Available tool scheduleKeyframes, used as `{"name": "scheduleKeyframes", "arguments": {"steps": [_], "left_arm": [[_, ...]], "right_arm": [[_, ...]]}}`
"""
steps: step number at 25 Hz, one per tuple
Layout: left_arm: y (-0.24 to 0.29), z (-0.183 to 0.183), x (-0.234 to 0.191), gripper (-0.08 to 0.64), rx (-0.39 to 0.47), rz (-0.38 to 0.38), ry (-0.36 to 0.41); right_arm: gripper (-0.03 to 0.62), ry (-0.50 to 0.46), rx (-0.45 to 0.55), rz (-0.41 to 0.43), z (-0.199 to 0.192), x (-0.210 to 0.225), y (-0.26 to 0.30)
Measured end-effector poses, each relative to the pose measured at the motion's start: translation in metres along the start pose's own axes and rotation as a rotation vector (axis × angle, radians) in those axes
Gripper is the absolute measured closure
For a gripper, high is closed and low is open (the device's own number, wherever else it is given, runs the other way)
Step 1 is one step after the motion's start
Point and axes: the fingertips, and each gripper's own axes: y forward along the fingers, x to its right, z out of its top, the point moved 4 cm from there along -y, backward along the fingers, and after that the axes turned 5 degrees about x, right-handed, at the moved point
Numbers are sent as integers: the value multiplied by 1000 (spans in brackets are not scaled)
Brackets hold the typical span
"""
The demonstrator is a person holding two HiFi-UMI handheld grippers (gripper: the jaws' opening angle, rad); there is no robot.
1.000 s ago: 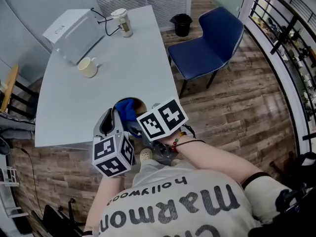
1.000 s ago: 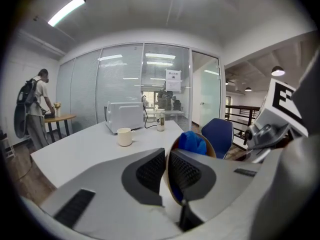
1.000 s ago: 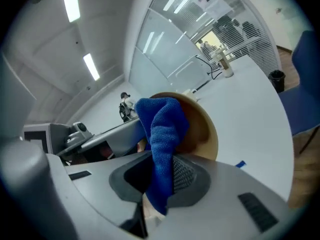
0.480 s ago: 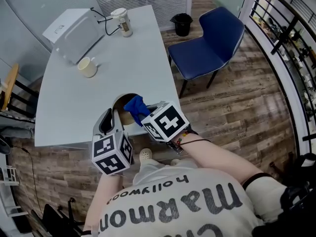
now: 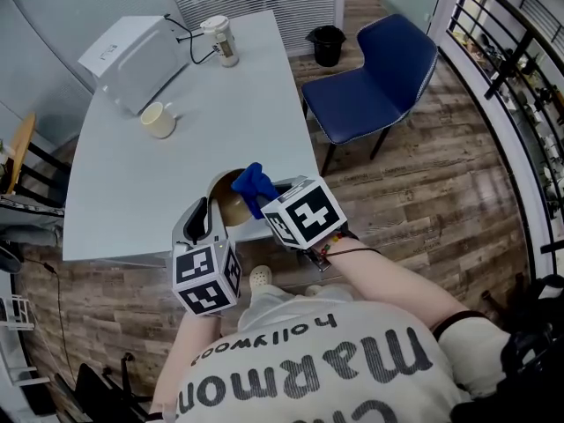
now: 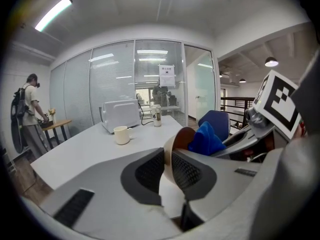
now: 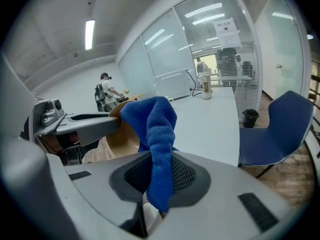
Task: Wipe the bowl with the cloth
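bowl (image 5: 231, 205), a single one, tan outside and brown inside, is tipped on edge over the near edge of the white table (image 5: 132, 174). at its left, the left gripper (image 6: 167, 168) pinches the rim between its pads, jaws having just eased slightly wider. to its right, the right gripper (image 7: 159, 176) is clamped on one blue microfibre cloth (image 7: 152, 124), whose bunched free end is at the bowl's mouth. two grippers in all.
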Motion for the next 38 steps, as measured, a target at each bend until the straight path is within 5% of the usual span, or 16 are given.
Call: {"name": "scheduleKeyframes", "arguments": {"steps": [8,15,18,22,25,30,38], "left_arm": [[2,-18,0,514,-54,-12,-68],[3,-39,-14,529,-129,38,-302],[-1,-45,-25,545,-144,76,-390],[-7,-41,-32,545,-125,110,-394],[-9,-37,-31,545,-103,114,-411],[-11,-12,-13,545,-32,75,-312],[-4,7,16,533,-20,-27,-95]], "right_arm": [[528,-5,51,-59,5,9,-7],[528,43,137,-68,24,16,-17],[528,137,211,21,38,12,-28],[528,264,341,272,65,-16,-48],[526,268,285,412,67,-45,-45],[528,125,132,355,42,-65,-25],[528,163,154,257,36,-47,-8]]}}
